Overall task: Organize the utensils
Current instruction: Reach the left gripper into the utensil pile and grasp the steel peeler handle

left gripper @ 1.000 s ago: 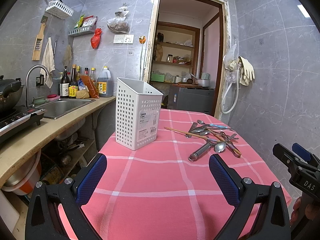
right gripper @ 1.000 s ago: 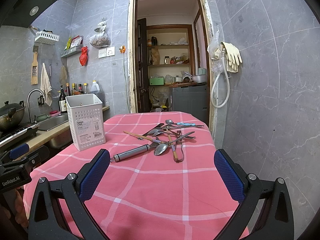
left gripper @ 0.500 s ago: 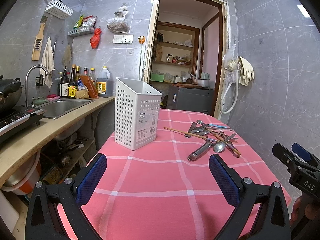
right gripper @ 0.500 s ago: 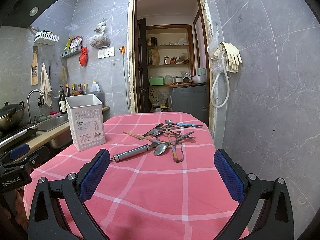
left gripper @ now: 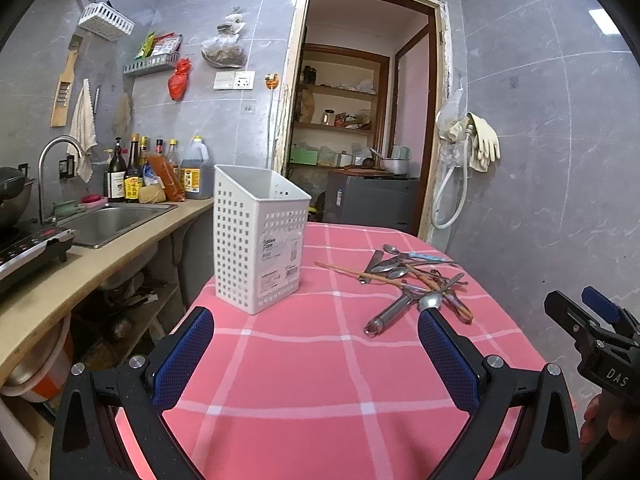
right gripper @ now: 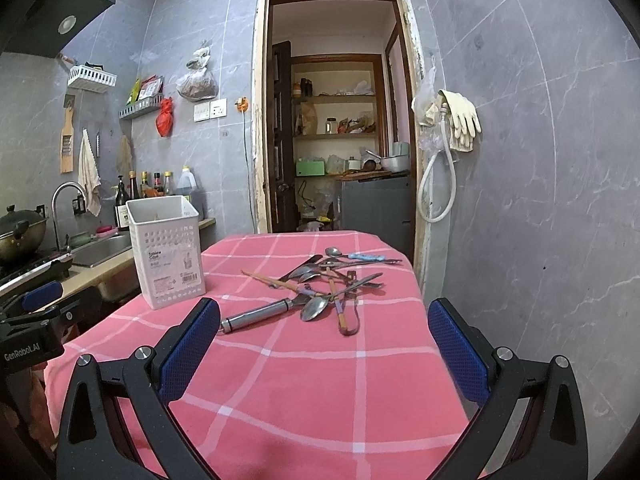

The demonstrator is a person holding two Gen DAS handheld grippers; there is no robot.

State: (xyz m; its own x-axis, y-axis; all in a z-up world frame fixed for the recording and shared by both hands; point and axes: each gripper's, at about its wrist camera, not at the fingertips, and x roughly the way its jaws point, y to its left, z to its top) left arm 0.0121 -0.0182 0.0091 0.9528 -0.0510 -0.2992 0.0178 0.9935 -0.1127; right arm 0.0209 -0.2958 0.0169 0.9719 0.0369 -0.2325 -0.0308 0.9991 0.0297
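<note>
A white perforated utensil holder stands upright on the pink checked tablecloth, at its far left. To its right lies a pile of utensils: spoons, chopsticks and a tool with a steel handle. My left gripper is open over the near cloth, short of the holder, with nothing between its fingers. My right gripper is open too, short of the pile and empty.
A counter with a sink, bottles and a stove runs along the left. Behind the table an open doorway leads to shelves. Rubber gloves hang on the right wall, close to the table's right edge.
</note>
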